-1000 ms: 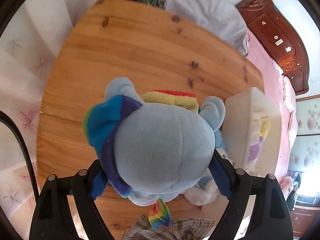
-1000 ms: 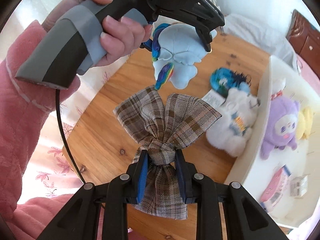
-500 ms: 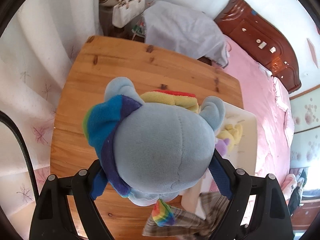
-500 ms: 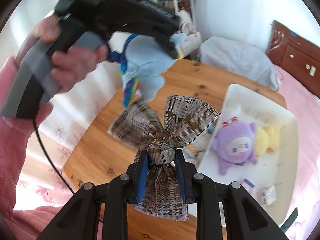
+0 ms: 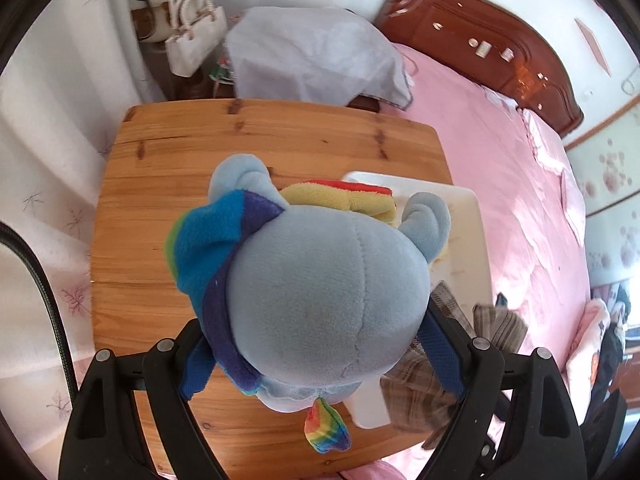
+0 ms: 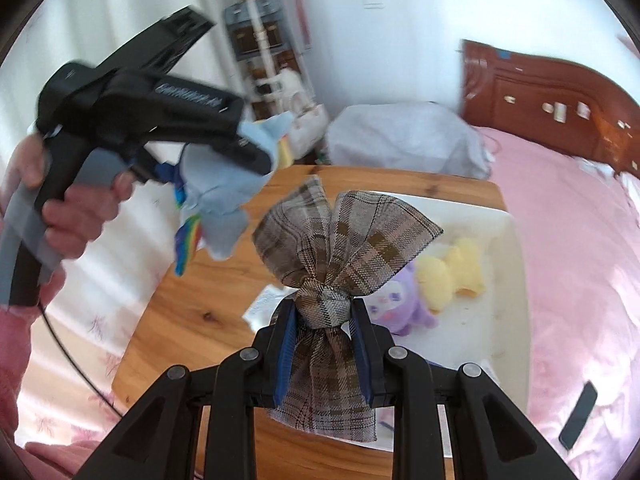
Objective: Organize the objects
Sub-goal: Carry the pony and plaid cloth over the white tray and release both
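Above the wooden table, left claw clamping blue plush pony, right claw clamping plaid bow.

Soft toys: three — one blue pony plush, one purple plush, one yellow plush. Plaid bows: one. White trays: one. Wooden tables: one. Phones: one. Handbags: one.
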Demonstrator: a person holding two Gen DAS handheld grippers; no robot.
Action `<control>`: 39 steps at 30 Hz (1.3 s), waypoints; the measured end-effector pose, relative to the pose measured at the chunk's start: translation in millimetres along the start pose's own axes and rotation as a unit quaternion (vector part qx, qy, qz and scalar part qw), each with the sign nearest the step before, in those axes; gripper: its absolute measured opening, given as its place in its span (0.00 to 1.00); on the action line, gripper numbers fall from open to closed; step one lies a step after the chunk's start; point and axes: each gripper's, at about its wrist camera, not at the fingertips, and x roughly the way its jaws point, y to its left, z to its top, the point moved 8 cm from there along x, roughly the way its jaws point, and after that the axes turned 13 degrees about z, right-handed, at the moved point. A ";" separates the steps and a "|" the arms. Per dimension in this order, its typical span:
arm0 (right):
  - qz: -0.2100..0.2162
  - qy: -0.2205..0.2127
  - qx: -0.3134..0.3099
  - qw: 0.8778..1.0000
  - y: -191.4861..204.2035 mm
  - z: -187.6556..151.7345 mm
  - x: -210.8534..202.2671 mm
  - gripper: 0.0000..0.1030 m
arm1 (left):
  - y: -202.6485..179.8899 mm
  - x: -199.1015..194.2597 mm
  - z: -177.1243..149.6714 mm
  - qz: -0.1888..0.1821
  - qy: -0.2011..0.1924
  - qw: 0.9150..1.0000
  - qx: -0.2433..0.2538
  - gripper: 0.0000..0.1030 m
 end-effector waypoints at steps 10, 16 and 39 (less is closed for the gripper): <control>-0.041 -0.012 0.052 0.998 -54.9 -10.3 -21.9 0.26 | -57.2 11.2 -18.0 -0.010 0.015 0.998 0.063 0.87; -0.056 -0.012 0.082 0.995 -82.6 -18.7 -23.7 0.27 | -85.8 22.3 -33.6 -0.016 0.032 0.995 0.089 0.87; -0.086 -0.020 0.167 0.982 -129.2 -43.0 -28.5 0.52 | -122.2 58.1 -72.2 0.001 0.084 0.985 0.151 0.92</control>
